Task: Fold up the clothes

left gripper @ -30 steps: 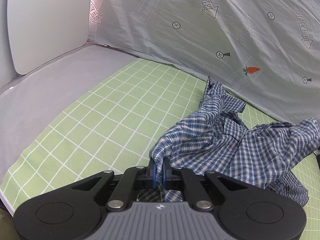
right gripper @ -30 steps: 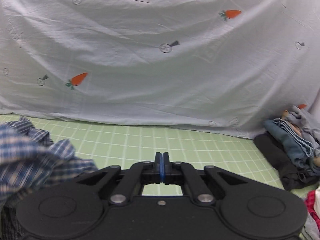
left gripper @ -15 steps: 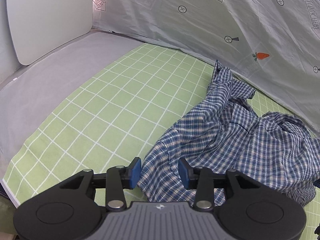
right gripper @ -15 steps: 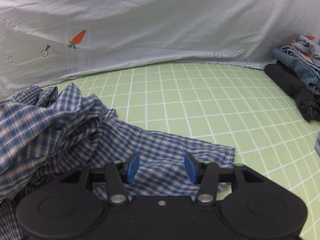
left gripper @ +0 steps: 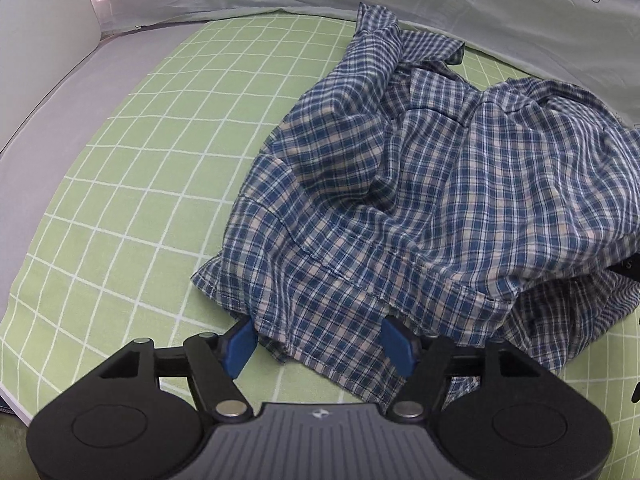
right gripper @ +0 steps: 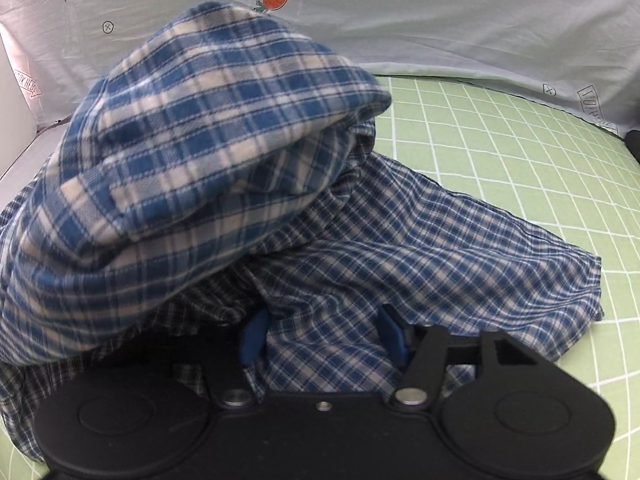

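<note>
Through the left wrist camera I saw the blue plaid shirt (left gripper: 420,200) lying crumpled on the green checked cloth (left gripper: 152,152) that covered the table, filling the centre and right of the frame. Its near hem hung down between the fingers of my left tool (left gripper: 320,346), which stood wide apart and released; the blue pads (left gripper: 239,347) sat at either side of the hem, and I could not tell whether they touched it.

In the right wrist view the shirt (right gripper: 360,248) spread across the lower middle of the frame, and a blurred, bunched fold of it rose at the upper left, close to the lens. My right tool (right gripper: 322,338) was also spread and gripped nothing, with fabric draped between its fingers. The fold hid the left finger's base. A pale sheet with carrot prints (right gripper: 460,20) filled the top of both frames. A dark object at the right edge was cut off.
</note>
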A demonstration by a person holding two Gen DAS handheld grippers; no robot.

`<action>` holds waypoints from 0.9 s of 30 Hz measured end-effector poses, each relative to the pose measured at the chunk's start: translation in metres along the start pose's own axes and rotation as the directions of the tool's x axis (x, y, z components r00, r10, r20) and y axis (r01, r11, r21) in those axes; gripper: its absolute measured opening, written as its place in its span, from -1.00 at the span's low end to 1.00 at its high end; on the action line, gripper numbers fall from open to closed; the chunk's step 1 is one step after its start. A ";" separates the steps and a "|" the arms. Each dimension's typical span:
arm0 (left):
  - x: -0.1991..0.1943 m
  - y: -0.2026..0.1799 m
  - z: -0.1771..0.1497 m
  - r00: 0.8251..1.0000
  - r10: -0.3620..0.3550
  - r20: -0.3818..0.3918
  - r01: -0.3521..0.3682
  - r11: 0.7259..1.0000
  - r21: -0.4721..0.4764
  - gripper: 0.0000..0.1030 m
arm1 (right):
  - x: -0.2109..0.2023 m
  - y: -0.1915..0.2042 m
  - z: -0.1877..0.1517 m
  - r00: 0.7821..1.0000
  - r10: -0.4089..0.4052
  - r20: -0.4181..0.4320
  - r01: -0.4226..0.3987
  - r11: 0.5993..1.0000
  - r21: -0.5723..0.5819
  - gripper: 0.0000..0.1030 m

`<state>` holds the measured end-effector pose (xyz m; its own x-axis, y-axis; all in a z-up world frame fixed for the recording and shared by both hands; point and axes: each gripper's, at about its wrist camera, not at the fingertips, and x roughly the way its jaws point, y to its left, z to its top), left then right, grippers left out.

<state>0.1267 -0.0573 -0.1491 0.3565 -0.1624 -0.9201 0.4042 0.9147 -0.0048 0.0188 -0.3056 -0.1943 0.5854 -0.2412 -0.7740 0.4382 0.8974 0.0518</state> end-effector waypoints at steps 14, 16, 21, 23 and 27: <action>0.049 -0.038 0.061 0.998 0.057 0.019 -0.059 0.991 0.118 0.63 | 0.025 -0.067 0.039 0.985 -0.171 0.032 0.166 0.979 0.120 -0.64; 0.059 -0.046 0.078 0.998 0.049 0.032 -0.053 0.988 0.143 0.69 | 0.033 -0.084 0.048 0.972 -0.234 0.030 0.227 0.964 0.139 -0.64; 0.088 -0.072 0.135 0.993 0.047 0.105 -0.067 0.977 0.203 0.71 | 0.052 -0.131 0.068 0.898 -0.441 0.007 0.432 0.883 0.181 -0.95; 0.100 -0.081 0.159 0.989 0.056 0.136 -0.085 0.973 0.216 0.72 | 0.052 -0.157 0.078 0.890 -0.455 -0.023 0.445 0.858 0.255 -0.95; 0.120 -0.085 0.195 0.983 0.059 0.174 -0.091 0.978 0.186 0.77 | 0.043 -0.193 0.092 0.902 -0.431 -0.036 0.410 0.825 0.389 -0.86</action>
<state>0.2996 -0.2269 -0.1824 0.5205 -0.1702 -0.8368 0.5193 0.8410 0.1519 0.0217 -0.5233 -0.1796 0.3145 -0.5911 -0.7427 0.8670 0.4974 -0.0287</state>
